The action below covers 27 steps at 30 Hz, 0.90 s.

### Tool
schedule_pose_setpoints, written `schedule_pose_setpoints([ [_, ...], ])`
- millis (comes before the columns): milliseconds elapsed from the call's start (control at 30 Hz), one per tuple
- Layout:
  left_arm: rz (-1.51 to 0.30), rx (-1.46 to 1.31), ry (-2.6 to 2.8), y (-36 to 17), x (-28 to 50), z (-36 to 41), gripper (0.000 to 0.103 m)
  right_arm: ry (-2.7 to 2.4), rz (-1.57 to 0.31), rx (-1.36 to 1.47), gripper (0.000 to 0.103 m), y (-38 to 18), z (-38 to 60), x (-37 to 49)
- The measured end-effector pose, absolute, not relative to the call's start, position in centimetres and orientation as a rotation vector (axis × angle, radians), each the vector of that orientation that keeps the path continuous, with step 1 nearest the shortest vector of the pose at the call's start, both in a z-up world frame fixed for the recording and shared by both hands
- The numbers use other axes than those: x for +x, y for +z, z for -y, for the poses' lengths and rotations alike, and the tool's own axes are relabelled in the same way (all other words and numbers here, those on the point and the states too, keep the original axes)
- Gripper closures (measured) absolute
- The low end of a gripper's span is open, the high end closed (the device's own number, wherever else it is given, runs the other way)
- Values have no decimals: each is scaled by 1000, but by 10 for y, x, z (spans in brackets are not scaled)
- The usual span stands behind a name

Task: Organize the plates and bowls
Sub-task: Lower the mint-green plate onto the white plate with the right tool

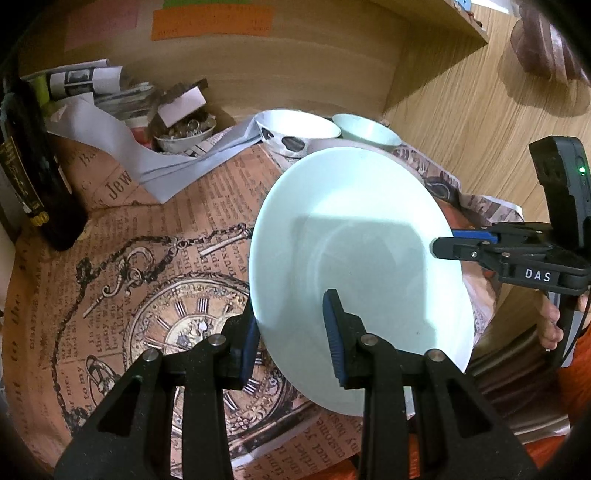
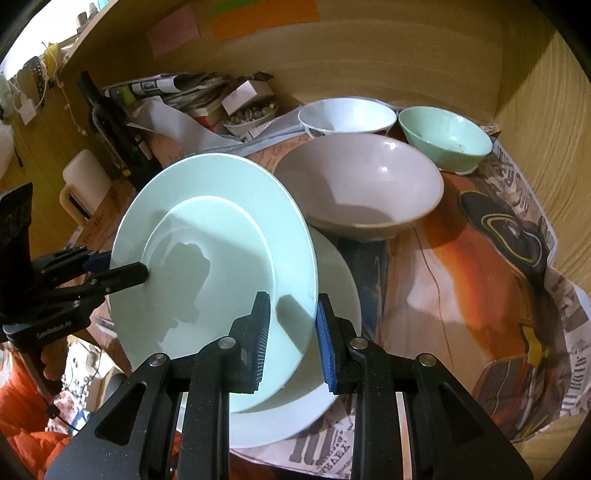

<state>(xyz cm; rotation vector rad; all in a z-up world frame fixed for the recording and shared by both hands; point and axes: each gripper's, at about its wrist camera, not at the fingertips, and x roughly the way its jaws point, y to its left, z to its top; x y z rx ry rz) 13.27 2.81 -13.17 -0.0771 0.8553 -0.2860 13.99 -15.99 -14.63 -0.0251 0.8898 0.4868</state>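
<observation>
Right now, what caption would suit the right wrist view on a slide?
Two handheld grippers hold a pale green plate tilted above a white plate, bowls behind.

Printed paper with a pocket-watch drawing covers the counter; further right a sheet in orange tones with a dark hat figure. Dark bottle stands upright at far left. Behind it, a heap of crumpled newspapers and a pale sheet. Small dish of shiny bits beside the heap. Orange note and pink note on the wooden back wall
</observation>
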Motion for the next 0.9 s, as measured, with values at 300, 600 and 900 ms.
schedule_pose_setpoints([
  [300,-858,-64,-285,-138,134,-25,71,477,-903,-30,80,-154,160,141],
  [600,-888,-76,-290,-148,137,-25,71,474,-938,-28,80,-165,159,143],
  [900,-890,-67,-295,-152,144,-22,69,482,-952,17,80,-169,166,140],
])
